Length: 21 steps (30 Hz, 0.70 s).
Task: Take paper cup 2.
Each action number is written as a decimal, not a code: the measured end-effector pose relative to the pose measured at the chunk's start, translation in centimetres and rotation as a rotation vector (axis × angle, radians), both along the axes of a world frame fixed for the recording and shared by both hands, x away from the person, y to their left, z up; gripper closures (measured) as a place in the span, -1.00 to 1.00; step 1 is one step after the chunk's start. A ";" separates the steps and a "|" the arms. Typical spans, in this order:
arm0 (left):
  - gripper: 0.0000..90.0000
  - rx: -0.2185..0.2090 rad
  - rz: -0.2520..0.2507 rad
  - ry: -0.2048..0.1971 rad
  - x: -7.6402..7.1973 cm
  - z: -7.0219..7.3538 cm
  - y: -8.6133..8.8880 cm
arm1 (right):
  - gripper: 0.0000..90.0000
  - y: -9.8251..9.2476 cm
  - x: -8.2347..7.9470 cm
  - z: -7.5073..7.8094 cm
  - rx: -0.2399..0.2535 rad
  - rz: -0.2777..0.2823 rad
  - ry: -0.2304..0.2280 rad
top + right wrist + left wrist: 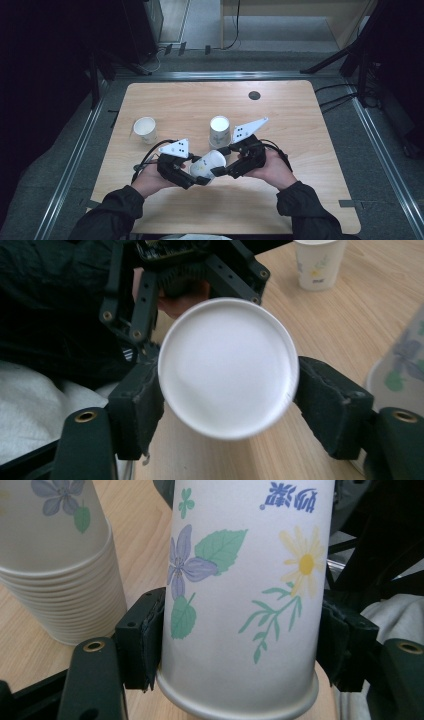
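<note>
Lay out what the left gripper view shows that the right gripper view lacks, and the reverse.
Left gripper view: the printed side of the cup, with flowers and leaves, pinched near its rim by the left tongs. Right gripper view: the cup's plain white base, facing the camera between the right tongs, plus a lone cup standing farther off on the table. Shared: the held cup, the stack of cups beside it, and the wooden table.

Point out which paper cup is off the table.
The cup held sideways between both hand-held grippers; the stack sits upside down behind it, and the single cup stands at the left.
</note>
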<state>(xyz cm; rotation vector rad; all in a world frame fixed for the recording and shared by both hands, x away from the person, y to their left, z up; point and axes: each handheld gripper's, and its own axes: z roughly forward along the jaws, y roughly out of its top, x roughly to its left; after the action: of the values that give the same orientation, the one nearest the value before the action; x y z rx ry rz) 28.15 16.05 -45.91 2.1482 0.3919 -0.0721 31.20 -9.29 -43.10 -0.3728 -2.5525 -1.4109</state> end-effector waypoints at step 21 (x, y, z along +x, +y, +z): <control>-0.33 0.291 -0.100 0.024 1.6 2.5 0.2 | -0.38 -1.7 -1.4 -1.4 -0.138 -0.019 -0.076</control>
<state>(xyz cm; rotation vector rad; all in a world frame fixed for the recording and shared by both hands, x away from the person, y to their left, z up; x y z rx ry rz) 29.80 16.28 -43.42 2.4559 0.3237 -0.1029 29.77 -10.99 -44.52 -0.3728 -2.7230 -1.2819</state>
